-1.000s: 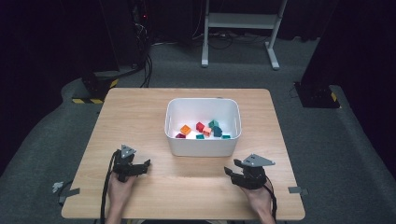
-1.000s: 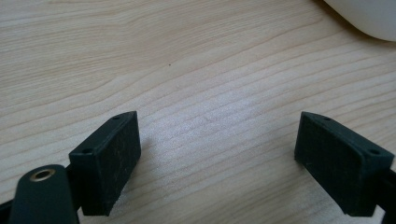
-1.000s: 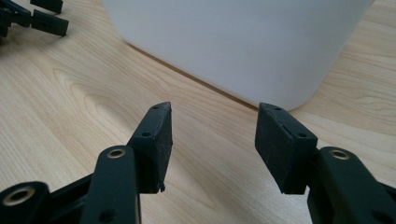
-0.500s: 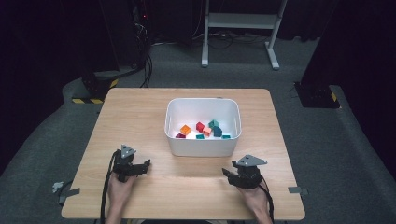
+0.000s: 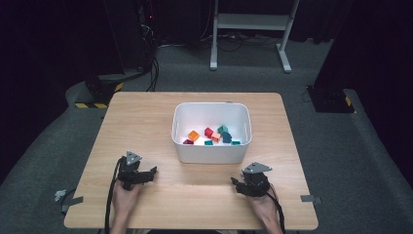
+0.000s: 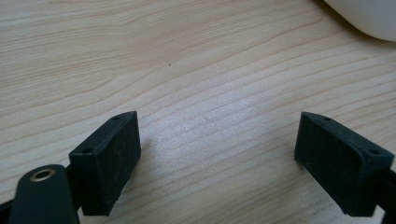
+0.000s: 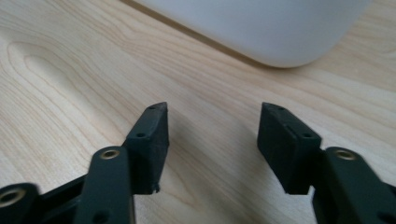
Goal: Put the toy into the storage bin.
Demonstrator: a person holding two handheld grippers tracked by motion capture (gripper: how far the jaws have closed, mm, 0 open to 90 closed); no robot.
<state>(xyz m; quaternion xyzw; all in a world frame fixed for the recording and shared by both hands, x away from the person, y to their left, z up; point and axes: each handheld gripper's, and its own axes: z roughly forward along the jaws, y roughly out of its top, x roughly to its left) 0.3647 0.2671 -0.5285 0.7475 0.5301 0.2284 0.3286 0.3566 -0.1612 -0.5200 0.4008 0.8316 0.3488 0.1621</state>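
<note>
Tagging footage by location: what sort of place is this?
Probably a lab or recording studio: a lone wooden table on grey carpet, dark curtains around, cables on the floor, and a white bin of coloured blocks.

No text, label, brand, number or sign can be read anywhere.

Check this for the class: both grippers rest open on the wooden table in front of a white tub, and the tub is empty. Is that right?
Not quite. The white tub is not empty: the high view shows small coloured blocks inside it. The rest holds: the left gripper and the right gripper sit open on the table in front of it.
</note>
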